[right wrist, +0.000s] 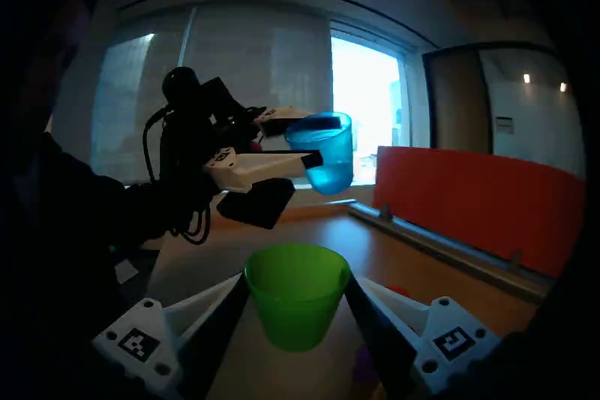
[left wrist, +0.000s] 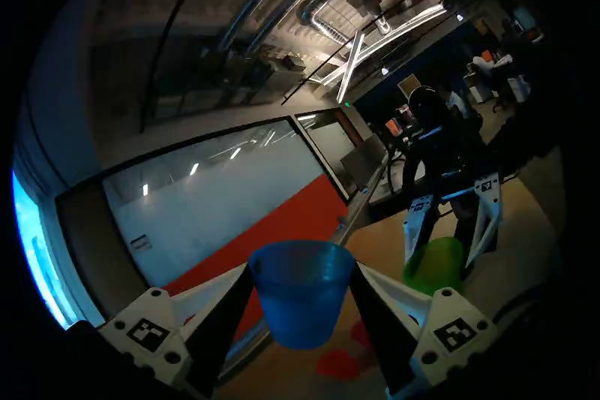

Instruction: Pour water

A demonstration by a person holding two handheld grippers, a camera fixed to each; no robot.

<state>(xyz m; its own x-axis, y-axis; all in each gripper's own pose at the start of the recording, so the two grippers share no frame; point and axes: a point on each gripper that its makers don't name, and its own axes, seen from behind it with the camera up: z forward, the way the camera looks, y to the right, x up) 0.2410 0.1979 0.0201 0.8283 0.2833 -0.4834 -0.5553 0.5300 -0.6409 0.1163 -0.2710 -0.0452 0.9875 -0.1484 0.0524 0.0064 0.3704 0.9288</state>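
A blue translucent cup [left wrist: 302,291] sits upright between the fingers of my left gripper [left wrist: 300,302], which is shut on it. In the right gripper view the same blue cup [right wrist: 324,151] hangs raised above the desk, held by the left gripper [right wrist: 304,141], and looks slightly tilted. My right gripper [right wrist: 298,302] is shut on a green cup [right wrist: 298,291], held upright and lower. The left gripper view shows the green cup [left wrist: 435,263] between the white fingers of the right gripper [left wrist: 450,250], farther off to the right.
A wooden desk [right wrist: 390,250] runs below both cups, with an orange-red divider panel [right wrist: 487,205] and a metal rail [right wrist: 442,250] along its far side. A person's dark sleeve [right wrist: 67,212] is at the left. A bright window [right wrist: 364,100] lies behind.
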